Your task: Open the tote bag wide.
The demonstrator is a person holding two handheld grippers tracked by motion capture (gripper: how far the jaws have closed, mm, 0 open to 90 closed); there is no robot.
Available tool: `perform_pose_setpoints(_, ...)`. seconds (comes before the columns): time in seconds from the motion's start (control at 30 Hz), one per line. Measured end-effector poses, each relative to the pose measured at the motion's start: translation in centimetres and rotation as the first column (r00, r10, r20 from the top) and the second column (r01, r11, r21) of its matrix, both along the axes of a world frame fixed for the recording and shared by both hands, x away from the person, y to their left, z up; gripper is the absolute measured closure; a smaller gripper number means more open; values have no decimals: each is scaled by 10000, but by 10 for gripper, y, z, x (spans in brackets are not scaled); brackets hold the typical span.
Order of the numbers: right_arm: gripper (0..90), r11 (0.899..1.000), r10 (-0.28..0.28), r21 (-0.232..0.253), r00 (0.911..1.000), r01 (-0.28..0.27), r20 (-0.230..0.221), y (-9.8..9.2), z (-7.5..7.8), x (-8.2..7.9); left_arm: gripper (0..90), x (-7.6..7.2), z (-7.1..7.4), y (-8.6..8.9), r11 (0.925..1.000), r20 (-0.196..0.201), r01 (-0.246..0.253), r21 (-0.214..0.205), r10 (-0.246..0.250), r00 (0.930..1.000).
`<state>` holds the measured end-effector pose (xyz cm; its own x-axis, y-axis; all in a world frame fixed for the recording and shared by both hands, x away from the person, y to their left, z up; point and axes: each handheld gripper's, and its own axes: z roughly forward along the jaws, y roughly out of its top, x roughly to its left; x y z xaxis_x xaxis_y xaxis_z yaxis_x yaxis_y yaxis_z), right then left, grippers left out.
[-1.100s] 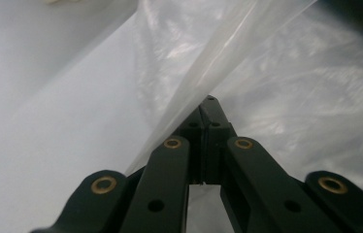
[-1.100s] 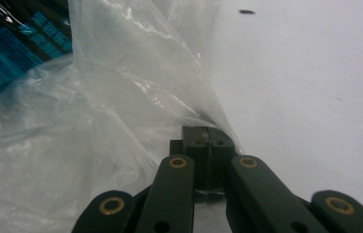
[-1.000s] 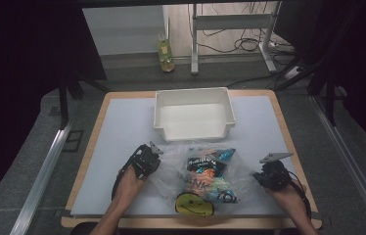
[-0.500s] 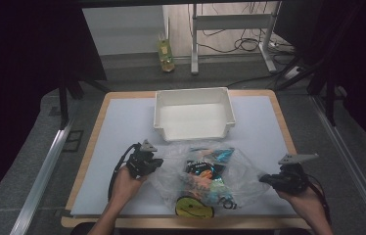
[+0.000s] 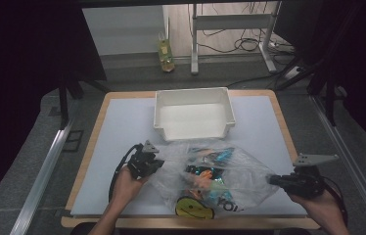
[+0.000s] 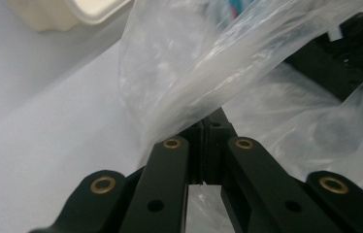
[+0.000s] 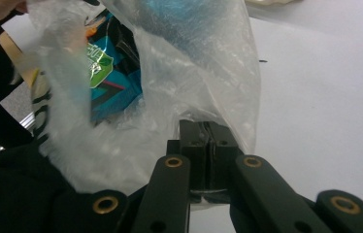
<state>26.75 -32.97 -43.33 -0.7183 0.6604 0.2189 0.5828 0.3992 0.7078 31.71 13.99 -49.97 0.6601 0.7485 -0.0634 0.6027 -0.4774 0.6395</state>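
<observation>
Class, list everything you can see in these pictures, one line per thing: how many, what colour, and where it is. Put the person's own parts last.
Clear plastic bag with a yellow smiley face: one, transparent, near the table's front edge, stretched between the two tools.
Colourful snack packets: several, exact count unclear, teal, orange and black, inside the bag.
White rectangular plastic bin: one, white, behind the bag, nothing visible inside.
Pale blue-grey table mat: one, covering the wood-edged table.
Yellow-green bottle: one, on the floor beyond the table.
Left tool: one, black, shut on the bag's left edge.
Right tool: one, black, shut on the bag's right edge.
Hands: two, at the bottom edge, each holding a tool.
</observation>
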Motion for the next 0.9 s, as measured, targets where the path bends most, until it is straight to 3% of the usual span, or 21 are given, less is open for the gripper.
perform_pose_setpoints(0.17,872,9996,55,284,10000,-53,-65,-7,6,-4,891,-1,0,-3,9999,67,109,62,-110,9999)
perform_pose_setpoints(0.3,869,9993,139,352,9999,-137,-63,-5,11,-3,889,-4,6,-6,9986,250,399,-361,-390,9989)
perform_pose_setpoints(0.4,867,9990,378,258,9992,-375,-104,4,12,0,889,-6,10,-9,9974,375,563,-447,-546,9978)
perform_pose_setpoints(0.57,865,9981,511,339,9987,-509,-59,9,22,1,888,-8,9,-11,9977,402,640,-237,-630,9972)
perform_pose_setpoints(0.77,868,9981,158,594,9998,-151,-109,-9,38,-2,891,-5,5,-9,9994,282,322,137,-325,9991)
perform_pose_setpoints(0.9,875,9952,123,978,9997,-101,-216,-19,39,-4,892,-1,-2,-9,9990,-6,211,382,-211,9998)
